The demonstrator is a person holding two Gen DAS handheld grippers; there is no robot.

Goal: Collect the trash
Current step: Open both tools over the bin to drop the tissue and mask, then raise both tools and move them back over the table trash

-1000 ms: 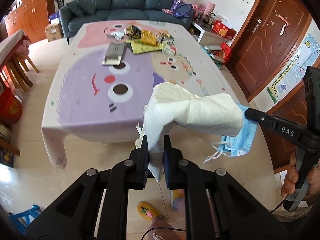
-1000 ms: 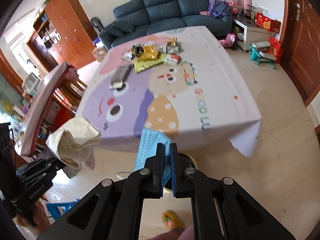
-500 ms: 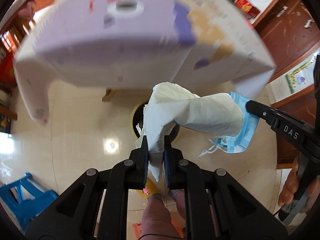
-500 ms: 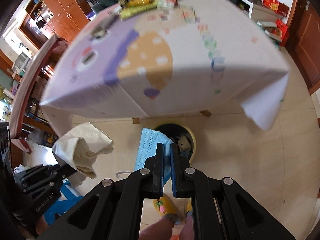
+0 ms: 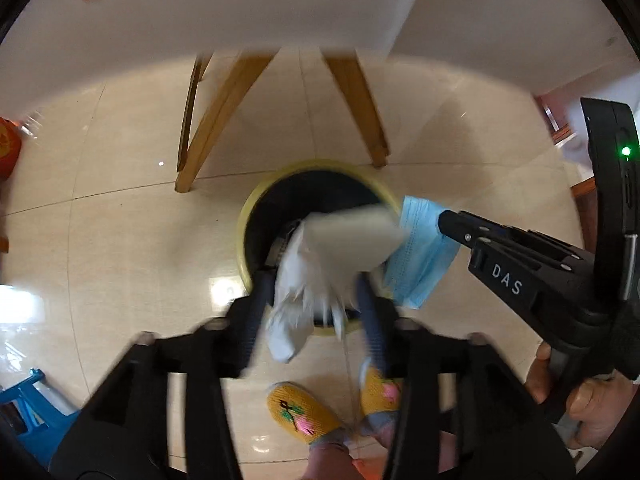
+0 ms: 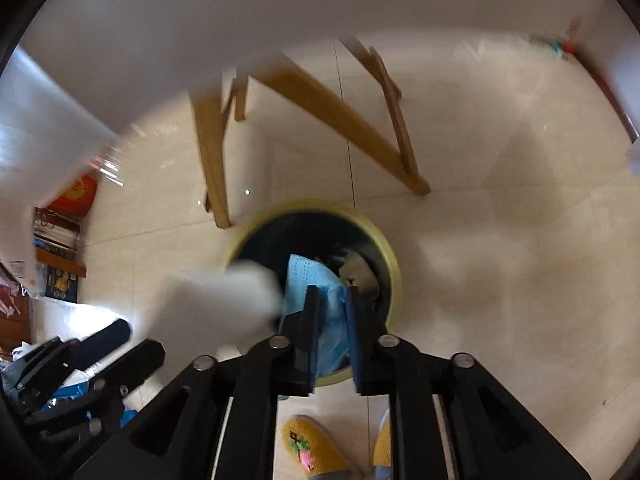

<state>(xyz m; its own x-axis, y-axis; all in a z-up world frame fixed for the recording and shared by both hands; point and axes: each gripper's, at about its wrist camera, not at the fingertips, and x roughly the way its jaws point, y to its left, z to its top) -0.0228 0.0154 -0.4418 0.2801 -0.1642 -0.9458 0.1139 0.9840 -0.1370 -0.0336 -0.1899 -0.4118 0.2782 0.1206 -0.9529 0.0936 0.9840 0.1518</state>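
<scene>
While the yellow-rimmed bin (image 5: 245, 236) stands on the floor tiles beside the wooden table legs (image 5: 208, 120), its dark inside holds crumpled scraps. Over its mouth the left gripper (image 5: 316, 304) is spread wide, the white paper wad (image 5: 320, 264) loose between its fingers. Just above the rim, the right gripper (image 6: 331, 312), marked "DAS", stands parted around the blue face mask (image 6: 308, 280).
</scene>
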